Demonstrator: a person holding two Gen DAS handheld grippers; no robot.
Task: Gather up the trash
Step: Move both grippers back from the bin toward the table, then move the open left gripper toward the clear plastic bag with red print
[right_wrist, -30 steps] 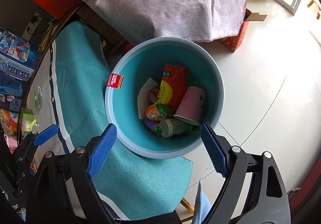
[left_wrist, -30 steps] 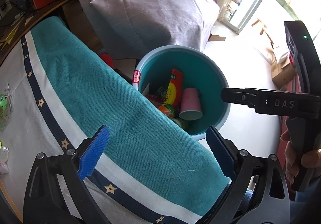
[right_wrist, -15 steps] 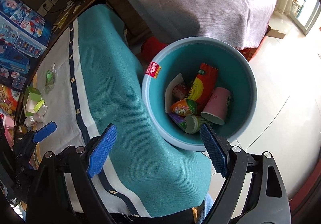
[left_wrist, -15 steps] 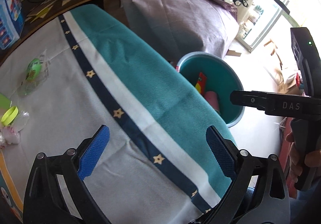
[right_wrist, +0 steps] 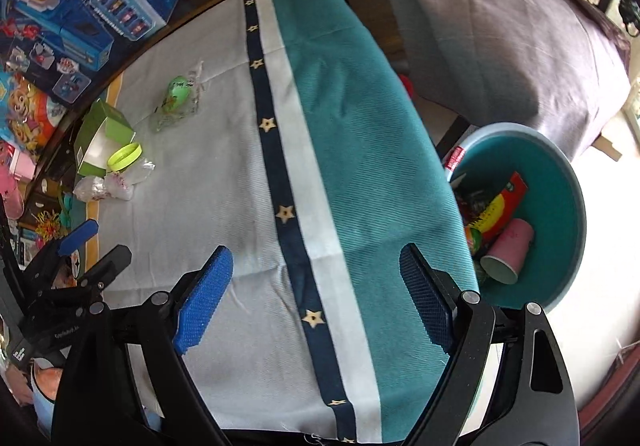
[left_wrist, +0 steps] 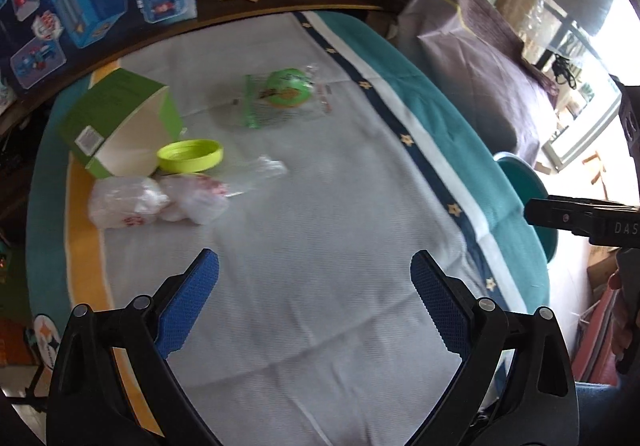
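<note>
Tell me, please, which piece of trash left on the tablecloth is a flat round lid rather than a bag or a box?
The lime-green lid, lying flat beside the open green carton. The others are soft clear bags: two crumpled white ones nearby, one holding a green ball farther off.

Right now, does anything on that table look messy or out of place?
Yes. A green carton lies tipped on its side, a loose lime lid beside it, with crumpled plastic wrappers in front and a bagged green item further off. All this litter sits on the tablecloth, not in the bin.
</note>
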